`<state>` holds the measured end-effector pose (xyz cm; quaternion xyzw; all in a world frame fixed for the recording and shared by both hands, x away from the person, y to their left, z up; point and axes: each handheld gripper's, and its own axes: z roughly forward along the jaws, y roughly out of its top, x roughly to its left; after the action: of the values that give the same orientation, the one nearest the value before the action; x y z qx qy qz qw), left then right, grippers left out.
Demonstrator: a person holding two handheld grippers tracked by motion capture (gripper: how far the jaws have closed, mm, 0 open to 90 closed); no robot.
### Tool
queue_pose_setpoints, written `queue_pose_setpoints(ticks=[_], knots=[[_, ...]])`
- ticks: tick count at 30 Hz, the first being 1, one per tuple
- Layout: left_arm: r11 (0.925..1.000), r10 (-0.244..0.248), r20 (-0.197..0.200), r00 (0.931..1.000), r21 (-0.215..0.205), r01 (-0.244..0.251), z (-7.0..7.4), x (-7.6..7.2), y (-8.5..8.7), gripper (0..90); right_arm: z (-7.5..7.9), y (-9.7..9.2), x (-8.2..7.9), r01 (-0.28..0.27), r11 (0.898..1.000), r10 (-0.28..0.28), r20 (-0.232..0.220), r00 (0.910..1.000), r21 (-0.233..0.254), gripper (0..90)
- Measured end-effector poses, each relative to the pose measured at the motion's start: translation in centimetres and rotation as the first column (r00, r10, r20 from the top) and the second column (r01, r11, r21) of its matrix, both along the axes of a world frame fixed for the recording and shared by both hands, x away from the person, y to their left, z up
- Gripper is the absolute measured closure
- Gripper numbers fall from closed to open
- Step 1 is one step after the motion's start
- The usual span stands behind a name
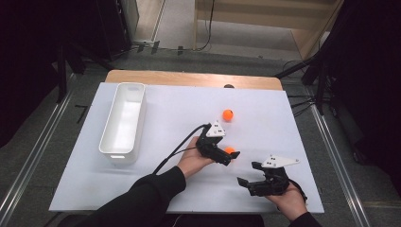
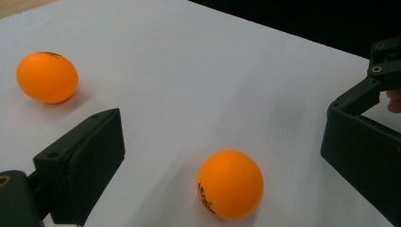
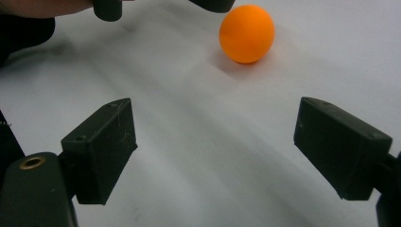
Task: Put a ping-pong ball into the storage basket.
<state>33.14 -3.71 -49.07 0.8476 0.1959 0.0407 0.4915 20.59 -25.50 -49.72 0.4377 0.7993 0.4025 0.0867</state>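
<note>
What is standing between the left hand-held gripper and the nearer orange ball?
Nothing visible. The left hand-held gripper is open, and the nearer orange ball lies between its jaws on bare white table.

Left gripper [image 1: 226, 155] and right gripper [image 1: 249, 182]: black two-jaw bodies, grey dotted triangular plates, brass screws, black cable; black sleeves.

2 orange ping-pong balls lie on the white table, right of its centre. The nearer ball [image 1: 229, 150] [image 2: 230, 184] [image 3: 247, 33], with dark print low on its side, rests between the open jaws of the left hand-held gripper [image 1: 228, 156]. The other ball [image 1: 228, 114] [image 2: 47, 77] sits apart, closer to the table's far edge.
</note>
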Motion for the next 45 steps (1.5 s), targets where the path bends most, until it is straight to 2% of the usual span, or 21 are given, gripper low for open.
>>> queue_pose_setpoints(ticks=[5, 8, 14, 17, 20, 28, 32, 37, 38, 40, 42, 45], knots=[[0.9999, 0.008, -0.006, 1.0000, -0.008, -0.008, -0.5, -0.1, 0.0, 1.0, 0.0, 0.0, 0.0, -0.001, 1.000, 0.001, -0.002, 1.0000, -0.001, 12.3], [0.9999, 0.002, -0.006, 1.0000, 0.013, -0.002, -0.7, -0.1, 0.0, 1.0, 0.0, 0.0, 0.0, -0.003, 1.000, 0.003, -0.002, 1.0000, -0.003, 12.3], [0.9997, -0.004, -0.009, 1.0000, 0.026, 0.004, -1.7, -0.3, -0.1, 1.0, 0.0, 0.0, 0.0, -0.004, 1.000, 0.004, -0.002, 1.0000, -0.001, 12.3], [0.9992, -0.005, -0.023, 0.9997, 0.039, 0.006, -2.3, -0.3, -0.1, 1.0, 0.0, 0.0, 0.0, -0.003, 1.000, 0.003, -0.002, 1.0000, 0.000, 12.3], [0.9994, -0.006, -0.015, 0.9999, 0.035, 0.007, -2.2, -0.3, -0.1, 1.0, 0.0, 0.0, 0.0, -0.005, 1.000, 0.005, -0.003, 1.0000, 0.001, 12.3], [0.9984, -0.004, -0.007, 1.0000, 0.057, 0.005, -2.3, -0.5, -0.3, 1.0, 0.0, 0.0, -0.1, -0.006, 1.000, 0.006, -0.004, 1.0000, 0.000, 12.3], [0.9956, -0.012, 0.005, 0.9999, 0.093, 0.012, -2.3, -0.6, -0.7, 1.0, 0.0, 0.1, -0.1, -0.008, 1.000, 0.008, -0.007, 0.9999, 0.001, 12.3], [0.9879, -0.030, 0.041, 0.9987, 0.153, 0.024, -2.4, -0.9, -1.1, 1.0, 0.0, 0.1, -0.1, -0.007, 1.000, 0.007, -0.008, 0.9999, 0.002, 12.3], [0.9849, -0.024, 0.042, 0.9988, 0.172, 0.017, -2.4, -1.0, -1.3, 1.1, 0.0, 0.1, -0.1, -0.010, 1.000, 0.010, -0.006, 0.9999, -0.002, 12.3], [0.9777, 0.022, 0.065, 0.9977, 0.207, -0.035, -2.5, -1.1, -1.6, 8.9, 0.0, 0.1, -0.1, -0.011, 1.000, 0.011, -0.006, 0.9999, 0.000, 12.3], [0.9765, 0.026, 0.055, 0.9981, 0.212, -0.037, -2.6, -1.0, -1.6, 13.9, -0.1, 0.0, -0.1, -0.010, 1.000, 0.010, -0.007, 0.9999, 0.001, 12.3], [0.9791, 0.010, 0.037, 0.9993, 0.203, -0.018, -2.6, -0.8, -1.5, 13.9, -0.1, 0.0, -0.1, -0.012, 1.000, 0.012, -0.005, 0.9999, -0.001, 12.3]])
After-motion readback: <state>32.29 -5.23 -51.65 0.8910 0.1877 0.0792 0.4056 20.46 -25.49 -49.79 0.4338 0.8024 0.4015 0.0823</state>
